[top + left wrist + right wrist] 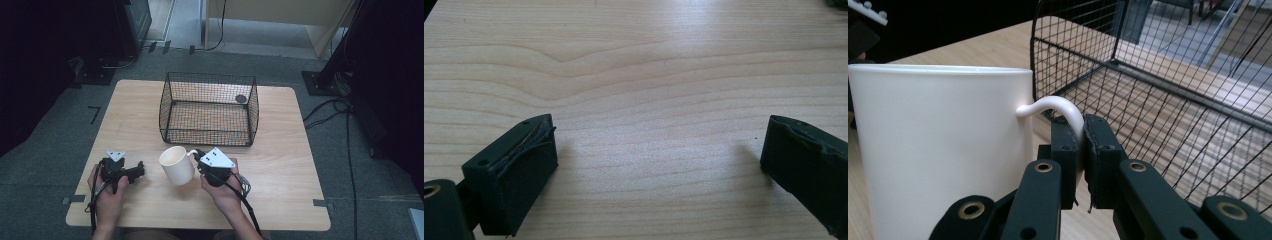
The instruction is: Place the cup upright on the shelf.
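A white mug (pixel 176 165) stands at the table's near middle, its handle (pixel 192 151) turned toward my right gripper (pixel 198 156). In the right gripper view the two black jaws are pinched together on the thin white handle (pixel 1060 106), with the mug's wall (pixel 943 145) large on the left. My left gripper (pixel 135 172) lies low at the near left in a hand, pointing right toward the mug and apart from it. Its jaws stand wide over bare wood, one pad (pixel 519 170) at the left, the other pad (pixel 809 165) at the right, nothing between them.
A black wire basket (pixel 209 109) sits on the wooden table (pixel 280 165) just beyond the mug, with a small dark disc (pixel 241 98) at its far right corner. In the right gripper view its mesh (pixel 1158 100) is close on the right. Cables trail off the near edge.
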Demonstrator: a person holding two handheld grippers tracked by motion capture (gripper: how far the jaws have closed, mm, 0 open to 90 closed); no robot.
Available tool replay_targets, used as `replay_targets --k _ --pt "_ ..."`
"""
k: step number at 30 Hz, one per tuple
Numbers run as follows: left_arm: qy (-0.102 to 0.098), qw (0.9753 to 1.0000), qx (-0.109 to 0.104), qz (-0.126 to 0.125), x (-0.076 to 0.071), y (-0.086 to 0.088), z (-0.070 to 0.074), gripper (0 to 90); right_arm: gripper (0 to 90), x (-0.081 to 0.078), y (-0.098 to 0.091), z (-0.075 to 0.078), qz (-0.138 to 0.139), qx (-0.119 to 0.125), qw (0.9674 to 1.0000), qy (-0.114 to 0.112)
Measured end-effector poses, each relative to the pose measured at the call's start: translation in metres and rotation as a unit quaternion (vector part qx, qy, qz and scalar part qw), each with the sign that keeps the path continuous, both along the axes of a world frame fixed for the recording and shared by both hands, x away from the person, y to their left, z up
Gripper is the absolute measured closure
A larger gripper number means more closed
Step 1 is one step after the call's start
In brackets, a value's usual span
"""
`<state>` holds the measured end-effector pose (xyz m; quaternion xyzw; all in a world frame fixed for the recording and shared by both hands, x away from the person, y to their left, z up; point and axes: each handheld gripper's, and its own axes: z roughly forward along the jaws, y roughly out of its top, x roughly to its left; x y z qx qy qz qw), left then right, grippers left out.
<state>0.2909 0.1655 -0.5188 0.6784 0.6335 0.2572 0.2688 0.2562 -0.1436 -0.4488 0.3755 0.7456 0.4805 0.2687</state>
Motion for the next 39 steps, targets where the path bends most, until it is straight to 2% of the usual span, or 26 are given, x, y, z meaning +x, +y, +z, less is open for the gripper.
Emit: replay_targets --k 4,17,30,39 --pt "0.000 1.0000 0.000 0.000 0.000 0.000 0.000 1.8 84.9 0.004 -0.004 0.008 -0.004 0.005 1.0000 -0.005" --pt "0.001 1.0000 0.000 0.000 0.000 0.000 0.000 1.8 84.9 0.026 -0.019 0.046 -0.026 0.007 0.9987 -0.042" --pt "0.000 1.0000 0.000 0.000 0.000 0.000 0.000 1.8 84.9 0.048 -0.028 0.066 -0.041 0.008 0.9975 -0.057" --pt "-0.001 1.0000 0.000 0.000 0.000 0.000 0.000 1.8 84.8 0.075 -0.033 0.078 -0.056 0.004 0.9958 -0.072"
